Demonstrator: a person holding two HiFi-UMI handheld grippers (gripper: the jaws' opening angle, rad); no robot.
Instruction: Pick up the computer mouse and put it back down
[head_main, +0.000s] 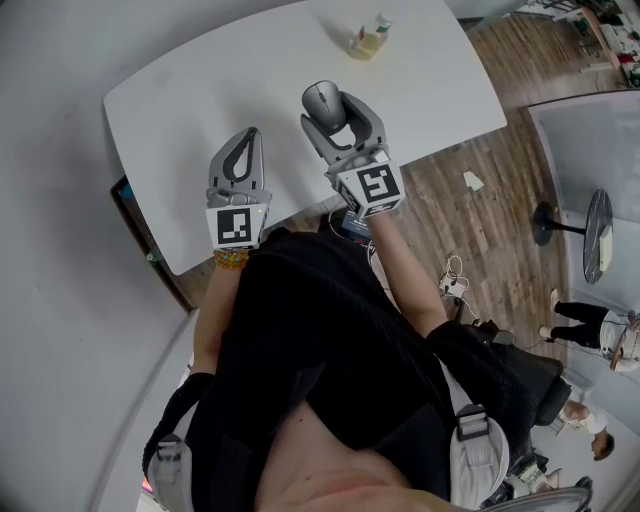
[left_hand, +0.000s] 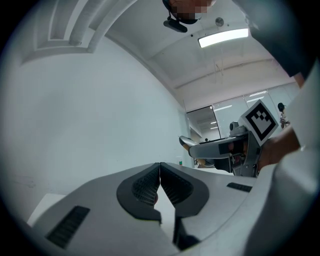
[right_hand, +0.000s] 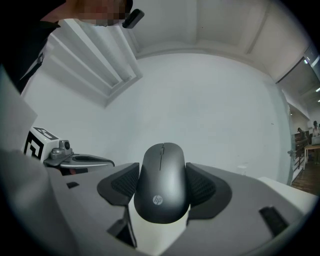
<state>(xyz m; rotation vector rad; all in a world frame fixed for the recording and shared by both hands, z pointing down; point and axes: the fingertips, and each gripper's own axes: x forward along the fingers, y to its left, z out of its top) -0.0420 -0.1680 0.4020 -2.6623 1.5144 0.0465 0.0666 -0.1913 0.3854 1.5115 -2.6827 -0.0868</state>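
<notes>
Matte grey plastic, the mouse (right_hand: 163, 182) looks light, rigid and probably slippery. The right gripper (head_main: 338, 110) has its fingers pinching the mouse's flanks, holding it above the white counter (head_main: 200, 90). The left gripper (left_hand: 160, 167) has its fingers pressed together on nothing.

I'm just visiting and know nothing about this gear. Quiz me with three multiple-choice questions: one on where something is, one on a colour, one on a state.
1. Where is the dark grey plastic computer mouse? A on the floor; B between the right tongs; C in a drawer.
2. What colour is the flat tabletop? A white; B red; C black.
3. The left tongs are: A wide open; B gripping a cup; C shut and empty.
Answers: B, the tongs squeeze its sides; A, plainly white; C, closed together on nothing.
</notes>
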